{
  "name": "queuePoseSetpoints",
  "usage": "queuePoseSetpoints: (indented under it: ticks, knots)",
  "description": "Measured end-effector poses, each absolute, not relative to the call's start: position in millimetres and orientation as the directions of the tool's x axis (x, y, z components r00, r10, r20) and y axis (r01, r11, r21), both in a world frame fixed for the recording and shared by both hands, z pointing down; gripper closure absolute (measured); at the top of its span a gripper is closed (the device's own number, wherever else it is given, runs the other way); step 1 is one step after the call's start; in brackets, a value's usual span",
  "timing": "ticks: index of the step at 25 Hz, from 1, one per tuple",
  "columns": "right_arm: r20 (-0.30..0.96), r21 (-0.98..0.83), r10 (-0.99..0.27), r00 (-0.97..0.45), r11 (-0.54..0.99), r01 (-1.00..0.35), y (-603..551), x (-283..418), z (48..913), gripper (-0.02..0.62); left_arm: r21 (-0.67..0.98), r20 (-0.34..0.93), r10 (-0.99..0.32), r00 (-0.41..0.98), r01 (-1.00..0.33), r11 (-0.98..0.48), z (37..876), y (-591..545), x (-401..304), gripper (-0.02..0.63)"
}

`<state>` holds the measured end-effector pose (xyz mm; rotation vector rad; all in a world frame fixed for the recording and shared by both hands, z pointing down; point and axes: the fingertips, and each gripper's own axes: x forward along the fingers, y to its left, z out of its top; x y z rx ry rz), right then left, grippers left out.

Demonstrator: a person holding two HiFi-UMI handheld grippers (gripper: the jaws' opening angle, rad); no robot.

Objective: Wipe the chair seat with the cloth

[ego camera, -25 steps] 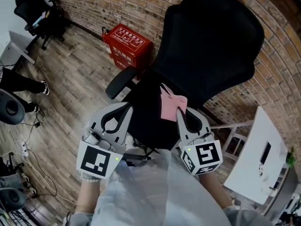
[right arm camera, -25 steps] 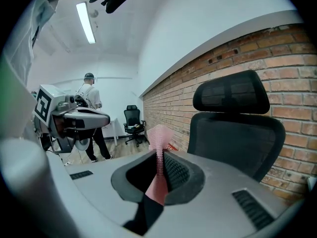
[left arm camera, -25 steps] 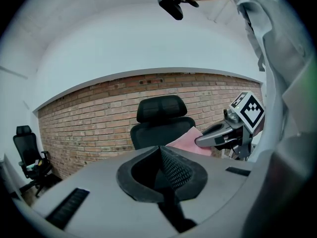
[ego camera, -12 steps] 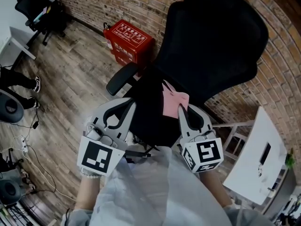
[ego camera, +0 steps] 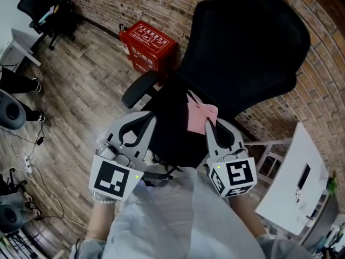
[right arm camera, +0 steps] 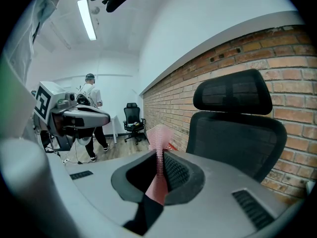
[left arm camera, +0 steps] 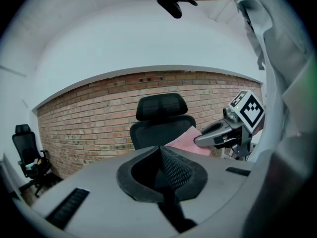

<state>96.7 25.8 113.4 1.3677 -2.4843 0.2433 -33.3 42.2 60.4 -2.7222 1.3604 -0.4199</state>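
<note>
The right gripper (right arm camera: 161,163) is clenched on a pink cloth (ego camera: 201,116), a fold of it pinched between its jaws. In the head view the cloth sits over the black chair seat (ego camera: 171,134), in front of the backrest (ego camera: 242,47); whether it touches the seat cannot be told. The left gripper (left arm camera: 160,158), jaws pressed together on nothing, is by the seat's left edge, near the armrest (ego camera: 139,90).

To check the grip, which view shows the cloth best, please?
Right gripper view: the cloth is clamped in the right tongs. The head view shows it over the seat; the left gripper view, only part.
</note>
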Motion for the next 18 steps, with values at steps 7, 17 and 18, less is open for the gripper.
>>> queuePoseSetpoints:
  ticks: [7,17,18]
  knots:
    - [0.336,0.001,-0.797,-0.502,0.533,-0.846,26.1,95.6,110.4,0.543,-0.178,0.213,-0.798,0.564,-0.78,-0.599,58.7,42.4,-39.5,0.588]
    - [0.347,-0.001,-0.787,-0.51,0.543,-0.839,28.3,89.7,114.6,0.543,-0.192,0.223,-0.793,0.568,-0.771,-0.607,62.8,43.3,-41.2,0.588]
    - [0.348,0.0,-0.785,-0.512,0.546,-0.838,28.4,88.6,114.6,0.543,-0.195,0.223,-0.792,0.569,-0.77,-0.608,62.8,43.3,-41.5,0.588]
